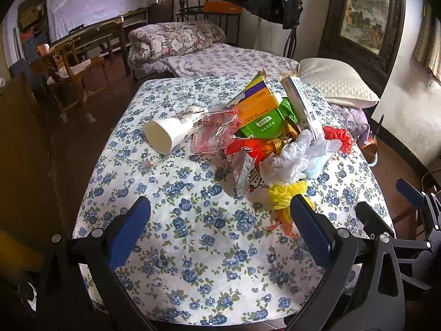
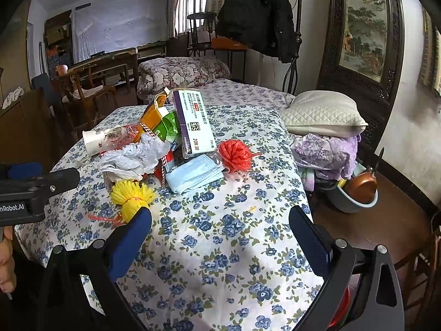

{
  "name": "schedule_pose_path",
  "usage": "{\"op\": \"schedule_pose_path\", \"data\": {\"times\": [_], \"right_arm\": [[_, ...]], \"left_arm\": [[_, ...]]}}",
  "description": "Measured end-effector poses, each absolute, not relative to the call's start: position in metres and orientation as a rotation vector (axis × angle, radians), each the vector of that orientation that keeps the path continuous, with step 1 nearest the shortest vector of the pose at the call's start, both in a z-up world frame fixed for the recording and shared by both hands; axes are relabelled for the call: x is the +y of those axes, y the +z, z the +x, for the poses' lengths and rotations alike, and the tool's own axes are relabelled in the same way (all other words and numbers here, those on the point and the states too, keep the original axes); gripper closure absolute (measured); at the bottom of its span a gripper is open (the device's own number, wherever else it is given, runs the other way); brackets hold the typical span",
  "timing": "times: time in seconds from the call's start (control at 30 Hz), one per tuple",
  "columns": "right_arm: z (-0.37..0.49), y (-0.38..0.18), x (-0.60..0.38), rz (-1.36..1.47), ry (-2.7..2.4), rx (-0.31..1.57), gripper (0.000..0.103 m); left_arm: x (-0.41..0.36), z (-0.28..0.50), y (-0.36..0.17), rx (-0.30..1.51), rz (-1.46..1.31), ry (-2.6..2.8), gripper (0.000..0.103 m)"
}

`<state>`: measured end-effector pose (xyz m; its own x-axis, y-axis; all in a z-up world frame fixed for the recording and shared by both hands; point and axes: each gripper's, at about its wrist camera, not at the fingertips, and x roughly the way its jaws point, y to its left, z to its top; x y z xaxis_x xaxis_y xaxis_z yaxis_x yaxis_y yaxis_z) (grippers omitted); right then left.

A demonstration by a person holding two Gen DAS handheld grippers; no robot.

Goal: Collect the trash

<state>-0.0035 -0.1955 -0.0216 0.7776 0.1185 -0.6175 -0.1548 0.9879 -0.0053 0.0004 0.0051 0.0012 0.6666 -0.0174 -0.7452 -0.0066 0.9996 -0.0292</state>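
Observation:
A heap of trash lies on the floral-covered table: a white paper cup on its side, a clear wrapper, orange and green cartons, a white medicine box, a crumpled plastic bag, a blue face mask, a red string ball and a yellow string ball. My left gripper is open and empty, just short of the heap. My right gripper is open and empty over the table's near part, with the yellow ball by its left finger.
A bed with a white pillow and a folded floral quilt lies behind the table. A basin with a brown pot sits on the floor at the right. A wooden chair stands at the left.

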Motion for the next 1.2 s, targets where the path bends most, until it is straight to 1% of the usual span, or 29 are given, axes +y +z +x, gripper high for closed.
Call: {"op": "schedule_pose_path", "data": {"times": [1.2], "right_arm": [[-0.0039,-0.0227,-0.1941,-0.061,0.147,0.664,0.006]], "left_arm": [[0.0068,-0.0002,-0.0002,0.842,-0.032,-0.004,0.006]]}}
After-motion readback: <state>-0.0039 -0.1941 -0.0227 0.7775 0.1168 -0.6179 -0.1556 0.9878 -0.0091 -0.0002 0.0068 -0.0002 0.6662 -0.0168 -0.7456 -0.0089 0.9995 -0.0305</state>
